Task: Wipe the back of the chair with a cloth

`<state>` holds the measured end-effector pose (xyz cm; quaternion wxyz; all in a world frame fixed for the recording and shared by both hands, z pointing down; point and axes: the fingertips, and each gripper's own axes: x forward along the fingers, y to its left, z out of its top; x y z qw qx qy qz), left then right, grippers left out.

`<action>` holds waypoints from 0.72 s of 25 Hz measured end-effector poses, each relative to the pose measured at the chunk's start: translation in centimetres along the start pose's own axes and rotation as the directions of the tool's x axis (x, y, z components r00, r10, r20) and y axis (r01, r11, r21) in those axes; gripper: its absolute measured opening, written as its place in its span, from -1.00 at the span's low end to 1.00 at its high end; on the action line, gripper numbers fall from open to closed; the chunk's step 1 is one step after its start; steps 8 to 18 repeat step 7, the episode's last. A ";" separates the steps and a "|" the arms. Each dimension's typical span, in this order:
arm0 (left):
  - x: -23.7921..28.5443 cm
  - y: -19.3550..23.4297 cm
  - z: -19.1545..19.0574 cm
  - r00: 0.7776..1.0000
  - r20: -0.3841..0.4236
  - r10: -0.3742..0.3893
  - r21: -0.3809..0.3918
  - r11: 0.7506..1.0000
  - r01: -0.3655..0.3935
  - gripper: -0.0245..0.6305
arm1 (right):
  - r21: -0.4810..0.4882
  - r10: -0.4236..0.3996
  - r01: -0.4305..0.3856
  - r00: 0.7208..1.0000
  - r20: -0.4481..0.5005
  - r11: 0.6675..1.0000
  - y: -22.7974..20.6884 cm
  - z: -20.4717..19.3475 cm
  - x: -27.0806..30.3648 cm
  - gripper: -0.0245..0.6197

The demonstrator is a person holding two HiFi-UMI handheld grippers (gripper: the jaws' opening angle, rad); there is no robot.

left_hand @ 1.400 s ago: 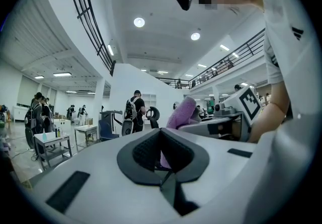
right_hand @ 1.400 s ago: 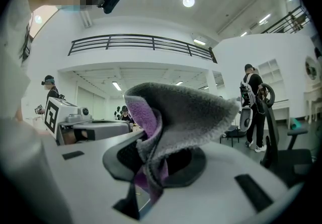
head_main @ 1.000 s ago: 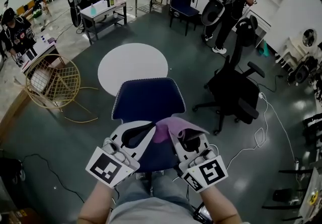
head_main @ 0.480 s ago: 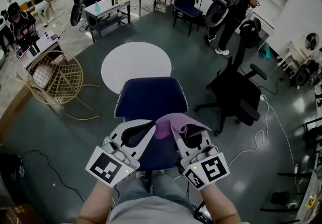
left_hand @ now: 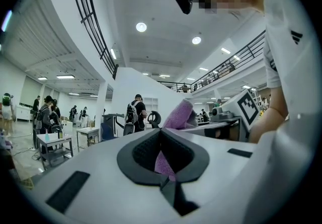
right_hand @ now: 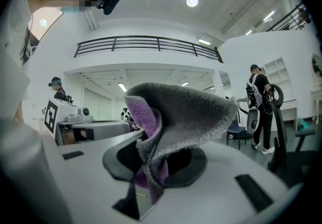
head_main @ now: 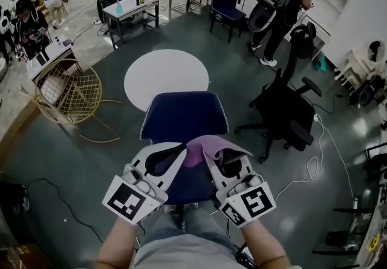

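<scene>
Nearest, the left gripper (head_main: 180, 153) has its jaws closed, with a strip of the purple cloth (head_main: 208, 145) caught in their gap. Just beside it, the right gripper (head_main: 210, 154) pinches the bunched cloth above the navy chair (head_main: 181, 118). Beyond lies a white floor disc (head_main: 166, 77).

Purple-and-grey cloth (head_main: 207, 149), navy chair (head_main: 184, 116), seemingly teal-grey floor (head_main: 84, 168)

Round ceiling lamps (left_hand: 141, 27) give bright, even light; fisheye bending and black corners mark each view's edges.
</scene>
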<state>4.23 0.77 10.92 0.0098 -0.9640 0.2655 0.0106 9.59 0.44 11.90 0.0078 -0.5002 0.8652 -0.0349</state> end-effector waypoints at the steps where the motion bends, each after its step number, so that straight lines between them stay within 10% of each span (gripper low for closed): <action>1: -0.2 -0.1 0.0 1.000 -0.001 0.001 0.001 1.000 -0.001 -0.89 | 0.001 0.002 -0.002 1.000 0.001 1.000 0.2 0.0 -0.1 -0.65; 18: -1.0 -0.4 0.0 1.000 0.005 0.007 -0.016 1.000 -0.007 -0.89 | 0.003 0.014 -0.014 1.000 0.001 1.000 1.2 0.0 -0.3 -0.65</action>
